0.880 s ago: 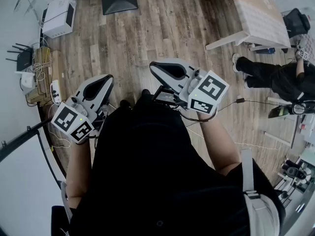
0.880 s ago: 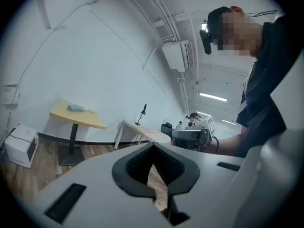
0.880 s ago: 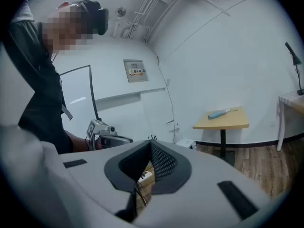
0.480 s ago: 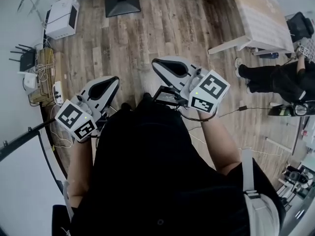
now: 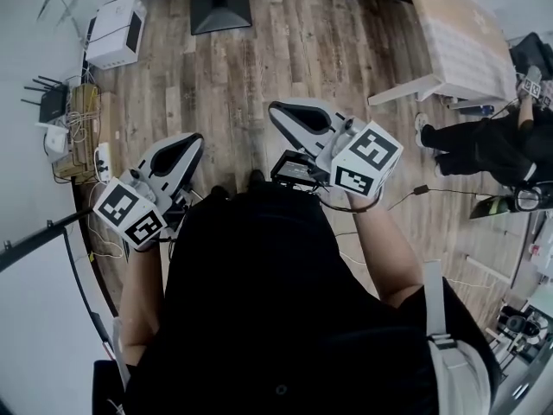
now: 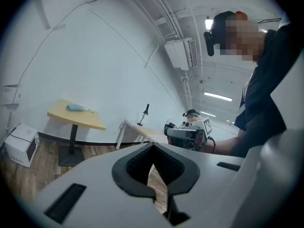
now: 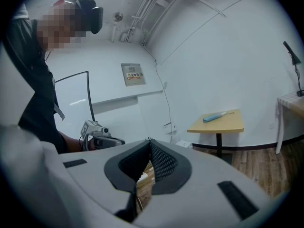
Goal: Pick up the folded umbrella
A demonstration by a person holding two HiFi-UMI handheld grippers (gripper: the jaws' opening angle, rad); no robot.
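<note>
The folded umbrella (image 6: 76, 108) is a light blue bundle lying on a small yellow pedestal table (image 6: 90, 120), far ahead across the room. The right gripper view also shows the umbrella (image 7: 216, 117) on that table (image 7: 223, 125). The head view does not show it. I hold my left gripper (image 5: 192, 138) and right gripper (image 5: 275, 109) close to my body, roughly level over the wooden floor. The jaw tips of the left gripper (image 6: 152, 145) and of the right gripper (image 7: 150, 141) meet, with nothing between them.
The table's dark pedestal base (image 5: 220, 9) stands on the floor ahead. A white box (image 5: 112, 31), a router (image 5: 43, 104) and cartons with cables (image 5: 76, 132) line the left wall. A long light table (image 5: 454, 33) and a seated person (image 5: 484, 141) are at the right. A cable (image 5: 423, 188) lies on the floor.
The floor and the things on it have slid slightly down in the head view, and the pedestal base shows more. Both grippers stay shut in front of my body.
</note>
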